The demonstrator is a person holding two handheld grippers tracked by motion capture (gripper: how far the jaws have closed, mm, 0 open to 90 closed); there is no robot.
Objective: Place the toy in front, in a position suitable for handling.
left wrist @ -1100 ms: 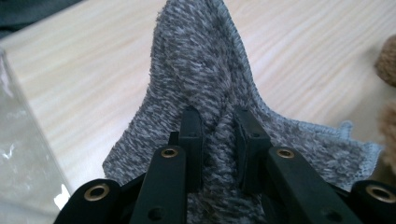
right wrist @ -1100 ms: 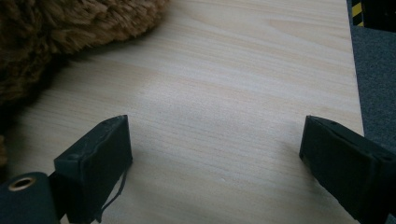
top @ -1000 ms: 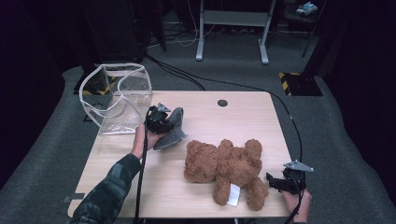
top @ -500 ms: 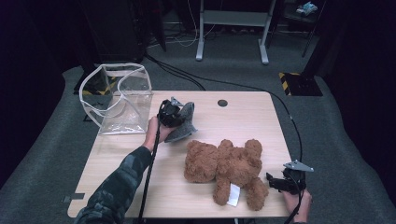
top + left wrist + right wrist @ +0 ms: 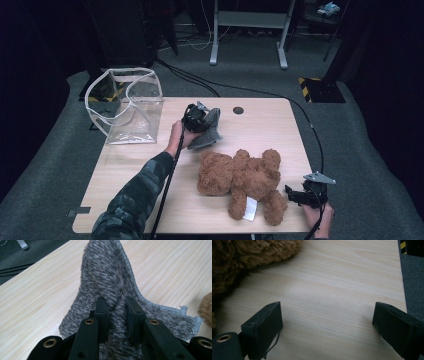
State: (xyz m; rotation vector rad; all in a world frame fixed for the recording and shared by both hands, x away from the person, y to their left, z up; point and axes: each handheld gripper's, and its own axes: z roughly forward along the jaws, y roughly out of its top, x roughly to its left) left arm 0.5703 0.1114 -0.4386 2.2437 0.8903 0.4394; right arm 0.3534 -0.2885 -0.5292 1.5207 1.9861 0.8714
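On the desk (image 5: 120,165) sit 1 clear plastic bag (image 5: 127,107), 1 grey knitted cloth (image 5: 207,131) and 1 brown teddy bear (image 5: 240,175). The bag stands to the left of the left tongs (image 5: 202,117), at the desk's far left corner. The left tongs are clenched on the grey cloth (image 5: 112,285), a fold pinched between their jaws and pulled up into a peak, its lower edge lying on the desk. The bear lies between the 2 tongs. The right tongs (image 5: 295,196), released with jaws wide apart, hover just right of the bear's leg near the desk's right edge.

Grey carpet (image 5: 380,150); dark room — perhaps a desk frame (image 5: 248,30) behind.
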